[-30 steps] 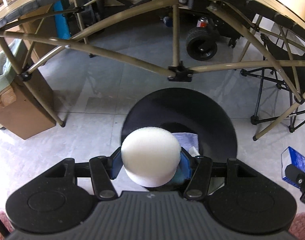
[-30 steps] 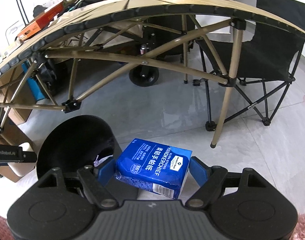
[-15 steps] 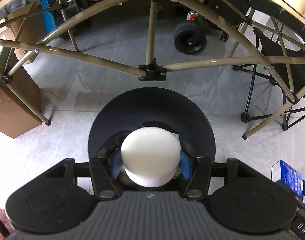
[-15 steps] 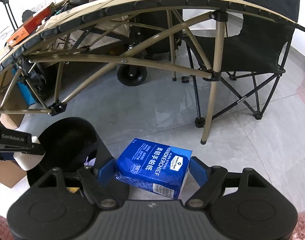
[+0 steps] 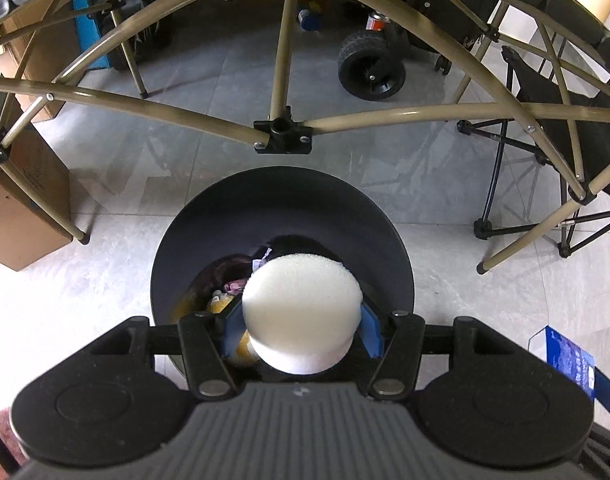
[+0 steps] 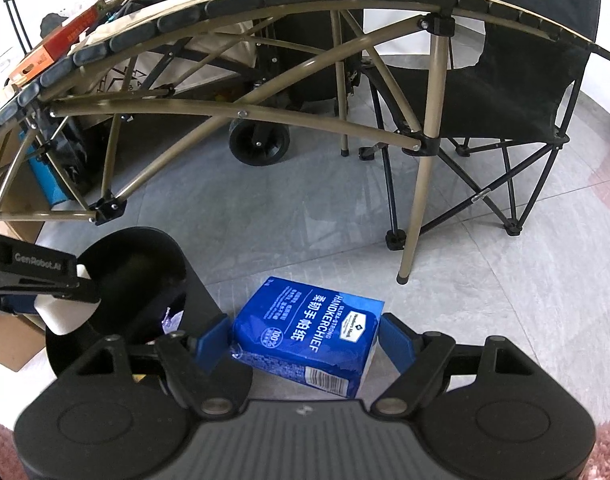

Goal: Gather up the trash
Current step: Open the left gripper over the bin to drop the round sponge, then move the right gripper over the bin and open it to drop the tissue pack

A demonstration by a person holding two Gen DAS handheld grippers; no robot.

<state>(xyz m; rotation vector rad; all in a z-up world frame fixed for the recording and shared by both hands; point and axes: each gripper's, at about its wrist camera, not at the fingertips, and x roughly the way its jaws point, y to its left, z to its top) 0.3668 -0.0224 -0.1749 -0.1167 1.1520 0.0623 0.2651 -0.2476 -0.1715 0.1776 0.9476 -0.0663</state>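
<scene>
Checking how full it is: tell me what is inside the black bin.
In the black bin: a yellow item and crumpled scraps. The white foam puck hides the rest.

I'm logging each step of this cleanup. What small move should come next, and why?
Probably open the left hand-held gripper and drop the white foam puck. It is pinched between the blue pads directly above the open black bin, which already holds other trash. The right hand-held gripper holds the blue tissue pack beside the bin.
</scene>
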